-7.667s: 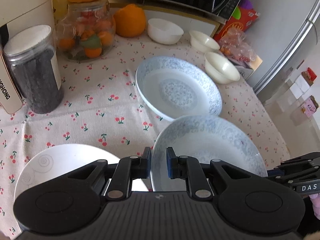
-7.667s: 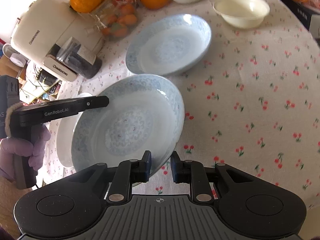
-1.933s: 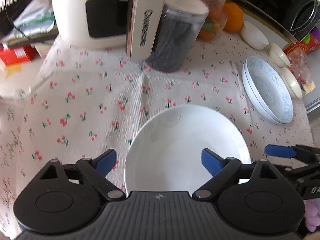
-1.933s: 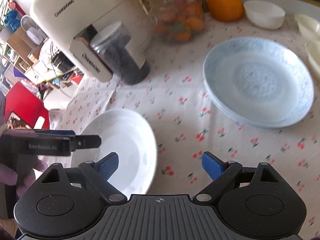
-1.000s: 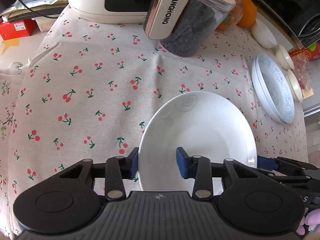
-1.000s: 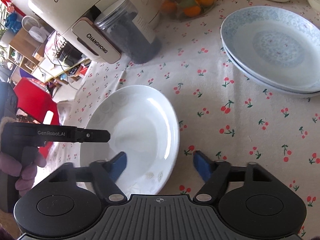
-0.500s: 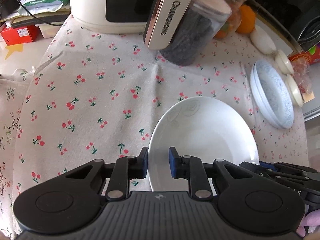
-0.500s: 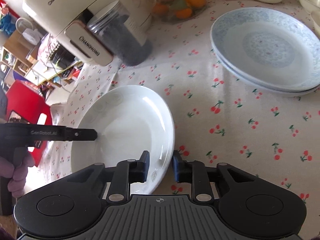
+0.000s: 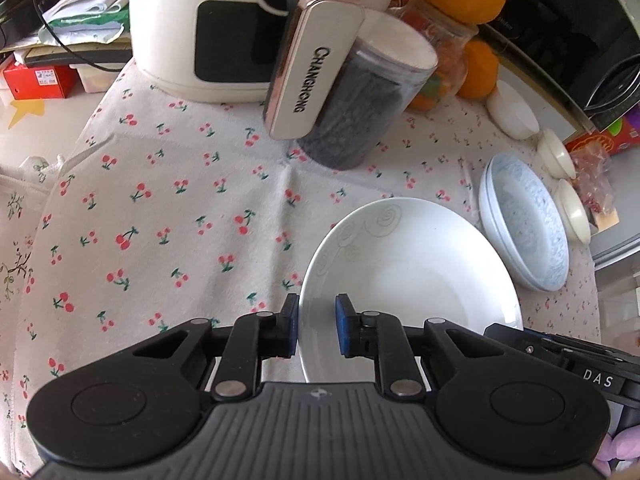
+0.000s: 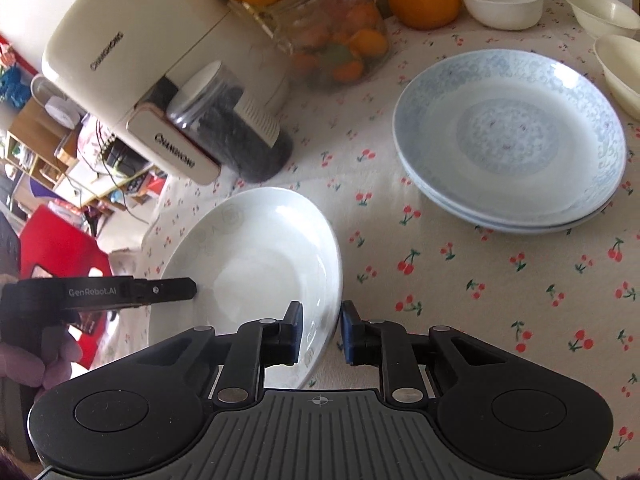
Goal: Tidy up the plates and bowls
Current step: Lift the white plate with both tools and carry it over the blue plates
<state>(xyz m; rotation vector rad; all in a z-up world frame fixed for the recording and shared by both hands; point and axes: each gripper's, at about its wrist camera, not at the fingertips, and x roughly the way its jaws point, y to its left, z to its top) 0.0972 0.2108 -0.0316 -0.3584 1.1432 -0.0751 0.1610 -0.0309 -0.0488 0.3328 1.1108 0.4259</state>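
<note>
Left gripper (image 9: 317, 330): jaws nearly closed, pinched on the near-left rim of the plain white ceramic plate with a faint swirl pattern (image 9: 416, 272). Right gripper (image 10: 320, 334): jaws nearly closed too, pinched on the opposite rim of the same plate, seen edge-on between the blue pads. Plate low over the near part of the desk covered in cherry-print cloth (image 9: 160, 216), tilted slightly; contact with the cloth cannot be told from either view. Likely destination: the stack of two pale-blue patterned plates (image 10: 516, 140), well apart, toward the far right. Risks judged from here: glazed rim, narrow pads, grip only at two small points, so slip or rotation in the jaws if either hand moves faster or higher than the other. Uneven lift would tip the plate and strain one pinch. Cloth loose and creased; a dragged edge could snag and pull it, disturbing the clear jar with dark contents (image 10: 236, 136) and the cream appliance (image 10: 132, 36) behind. Lowering onto the stack off-centre or too fast risks chipping, or sliding the stack toward the small cream bowls (image 10: 612, 60) just beside it.
</note>
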